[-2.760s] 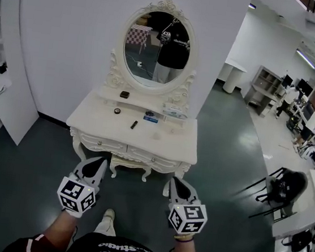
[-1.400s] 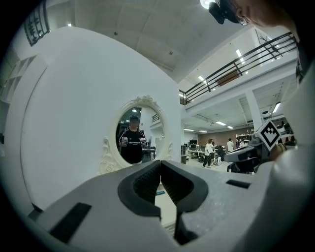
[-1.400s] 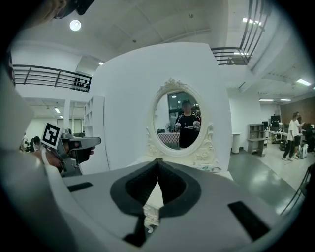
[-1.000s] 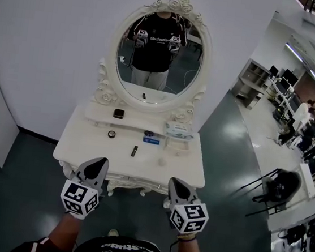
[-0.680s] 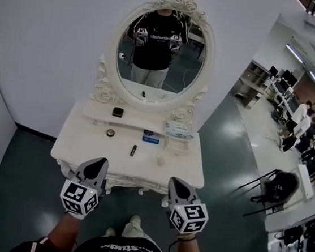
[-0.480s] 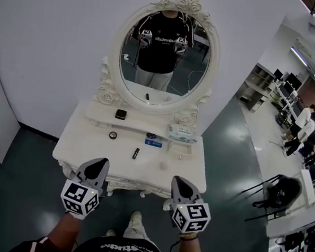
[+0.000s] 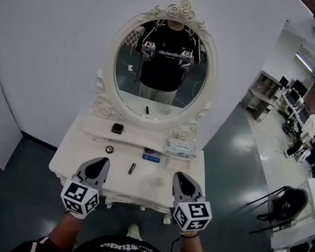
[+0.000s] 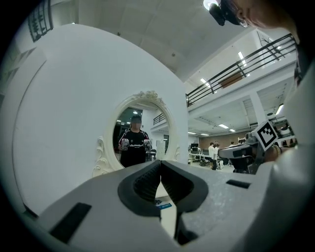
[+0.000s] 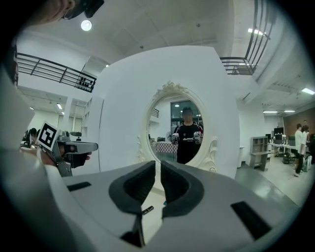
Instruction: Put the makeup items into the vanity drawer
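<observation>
- Left gripper (image 7: 98, 165): jaws pressed together and empty, over the near left edge of the worktop (image 7: 73, 161). Unless they part first, they will only shove things.
- Round pot (image 7: 109, 149) and square compact (image 7: 117, 128) sit far left, the compact on the raised shelf (image 7: 97, 130). Both are flat, so a shallow pinch could slip.
- Dark tube (image 7: 131, 168) lies mid-worktop, and 1 nudge could roll it off.
- Blue item (image 7: 151, 158) and pale box (image 7: 180, 149) sit far right.
- Right gripper (image 7: 182, 181): jaws all but together, holding nothing.
- Drawer (image 7: 137, 199) barely shows under the near edge and seems unopened. Items lifted first would have nowhere to go.
</observation>
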{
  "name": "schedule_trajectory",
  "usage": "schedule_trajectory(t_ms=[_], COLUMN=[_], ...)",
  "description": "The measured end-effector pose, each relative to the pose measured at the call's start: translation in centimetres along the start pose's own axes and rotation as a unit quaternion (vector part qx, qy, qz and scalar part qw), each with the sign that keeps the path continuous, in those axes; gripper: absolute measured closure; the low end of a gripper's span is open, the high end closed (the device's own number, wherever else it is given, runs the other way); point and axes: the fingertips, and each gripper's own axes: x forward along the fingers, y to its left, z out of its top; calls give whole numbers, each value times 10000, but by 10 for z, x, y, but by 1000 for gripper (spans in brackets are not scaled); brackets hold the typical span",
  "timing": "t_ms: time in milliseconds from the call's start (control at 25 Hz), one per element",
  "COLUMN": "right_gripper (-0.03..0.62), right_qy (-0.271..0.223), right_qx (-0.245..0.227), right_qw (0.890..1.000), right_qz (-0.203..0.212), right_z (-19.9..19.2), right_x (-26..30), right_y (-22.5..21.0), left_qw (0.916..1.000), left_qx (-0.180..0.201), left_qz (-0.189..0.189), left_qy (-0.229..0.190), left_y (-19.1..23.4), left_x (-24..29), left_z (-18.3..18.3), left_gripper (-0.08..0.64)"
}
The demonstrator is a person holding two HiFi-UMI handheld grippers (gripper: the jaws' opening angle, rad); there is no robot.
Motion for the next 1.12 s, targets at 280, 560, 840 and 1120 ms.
schedule_trajectory(t_ms=[280,560,840,1120], right_gripper=[330,270,281,290], right_qy=[47,241,725,1323], right_qx=[142,199,227,229], right_qw=[9998,9995,9970,9905], right_qz=[94,39,161,287], right_z=[-12,-32,-77,-137], right_x=[22,34,47,64], right_y=[-19,-33,-38,-45], left_qw=[9999,9997,9992,9988], left_qx=[22,4,63,36], left_qz=[-33,-116,-206,-256], left_qy=[104,204,324,426], left_y=[-3,-7,-11,-17], left_x=[28,42,50,59], left_z=[-6,-12,-20,-29], left_gripper=[554,554,554,554])
